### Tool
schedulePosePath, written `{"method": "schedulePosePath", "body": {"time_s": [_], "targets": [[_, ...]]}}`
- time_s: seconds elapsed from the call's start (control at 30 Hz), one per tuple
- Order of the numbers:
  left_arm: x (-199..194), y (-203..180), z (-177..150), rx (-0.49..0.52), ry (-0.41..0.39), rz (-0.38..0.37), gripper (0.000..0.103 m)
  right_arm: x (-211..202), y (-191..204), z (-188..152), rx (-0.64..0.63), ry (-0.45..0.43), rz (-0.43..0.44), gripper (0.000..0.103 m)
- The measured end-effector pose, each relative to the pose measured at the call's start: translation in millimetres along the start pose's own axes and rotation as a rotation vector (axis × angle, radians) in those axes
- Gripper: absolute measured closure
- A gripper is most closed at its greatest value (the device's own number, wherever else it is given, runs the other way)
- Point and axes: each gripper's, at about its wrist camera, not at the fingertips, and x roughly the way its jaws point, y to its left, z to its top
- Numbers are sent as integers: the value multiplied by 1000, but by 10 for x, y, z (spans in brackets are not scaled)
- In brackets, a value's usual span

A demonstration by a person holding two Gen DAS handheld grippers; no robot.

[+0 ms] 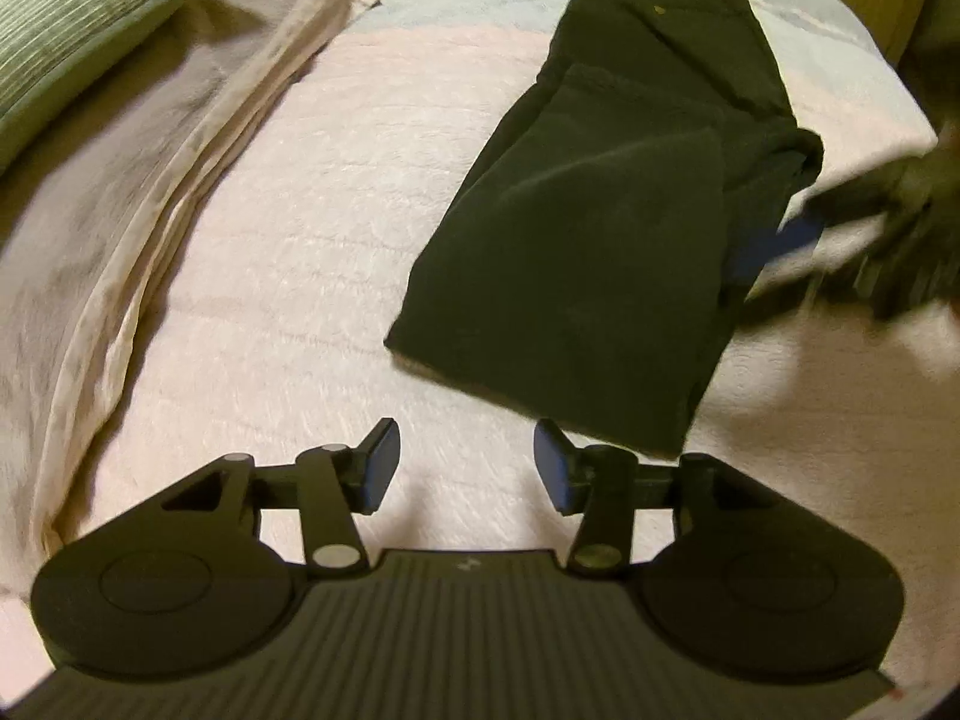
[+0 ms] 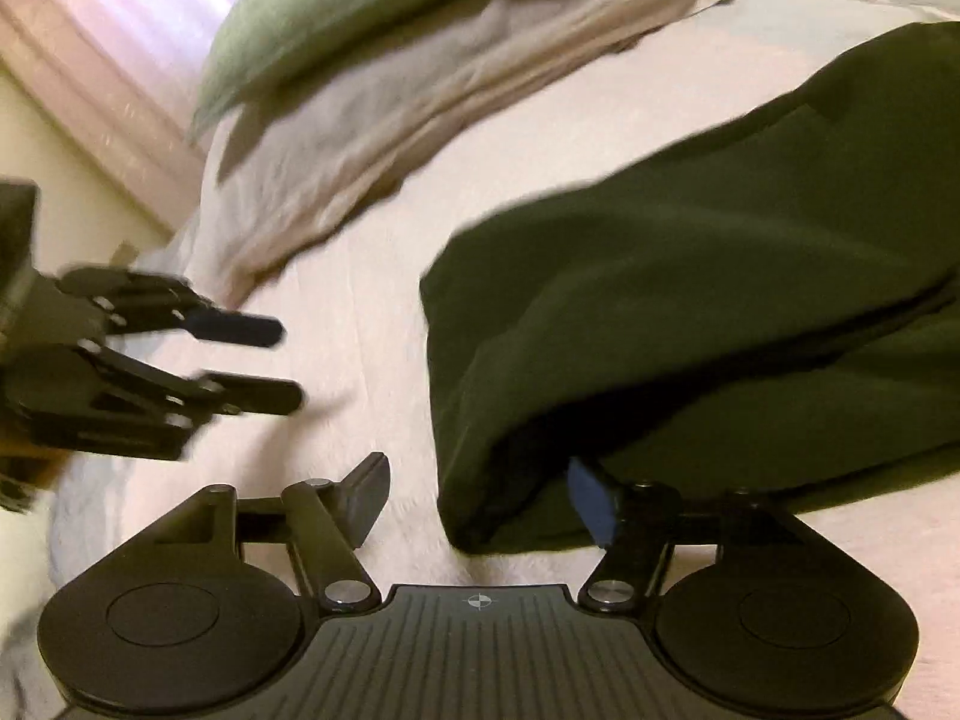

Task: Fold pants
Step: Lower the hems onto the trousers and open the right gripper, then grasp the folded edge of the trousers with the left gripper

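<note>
The dark green pants (image 1: 606,222) lie folded on the pale bedspread (image 1: 312,276), their waistband toward the far end of the bed and the doubled-over legs forming a thick layer on top, with the near folded edge ending just ahead of the left claw (image 1: 467,467). That claw hangs above bare bedspread with its jaws parted and nothing between them; its dark blue pads face each other across an open gap, and the nearest corner of the pants lies just beyond its right finger, apart from it. In the left wrist view the right claw (image 1: 798,228) shows as a blurred dark shape at the right side of the pants, one blue pad against the edge of the fabric. In the right wrist view the right claw (image 2: 486,498) stands wide open: its left finger is over bare bedspread, while its right finger sits under the lifted, overhanging fold of the pants (image 2: 690,312), the pads not pressing on the cloth. The left claw (image 2: 264,360) appears there at the left, blurred, jaws apart. A green striped pillow (image 1: 90,18) rests on a grey and cream blanket (image 1: 180,138) bunched along the left side of the bed.
</note>
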Motion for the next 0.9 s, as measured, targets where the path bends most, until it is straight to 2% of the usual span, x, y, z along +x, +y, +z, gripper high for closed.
{"method": "schedulePosePath", "body": {"time_s": [0.07,0.13,0.2,0.27,0.33,0.43,0.47,0.5,0.53,0.6,0.73,0.77,0.9], "targets": [[-51,-39,-131,-16,-9,-3,59,138,-38,-73,24,-47,19,40],[-77,-97,-285,-29,-2,-5,59,255,-106,-124,115,-97,76,41],[-103,-152,-443,-31,10,-3,59,379,-104,-202,241,-62,96,77],[-146,-162,-592,-40,18,-7,59,401,-111,-228,309,-59,74,86],[-204,-140,-750,-57,29,-5,58,390,-207,-247,419,-66,95,87],[-308,-123,-884,-60,37,-8,58,393,-171,-142,398,-53,84,87],[-349,-128,-907,-53,33,-9,58,381,-167,-108,405,-52,71,84],[-383,-131,-922,-44,28,-7,58,328,-159,-88,403,-63,47,77],[-413,-141,-925,-33,19,-2,58,243,-147,-90,389,-75,12,71],[-452,-177,-893,7,2,3,58,74,-74,-127,330,-71,-82,53],[-431,-305,-778,175,-26,22,56,-257,220,-237,110,-87,-215,52],[-395,-317,-729,220,-36,28,55,-305,337,-250,21,-103,-222,52],[-226,-426,-566,433,-84,42,47,-277,623,-205,-279,-170,-137,50]]}}
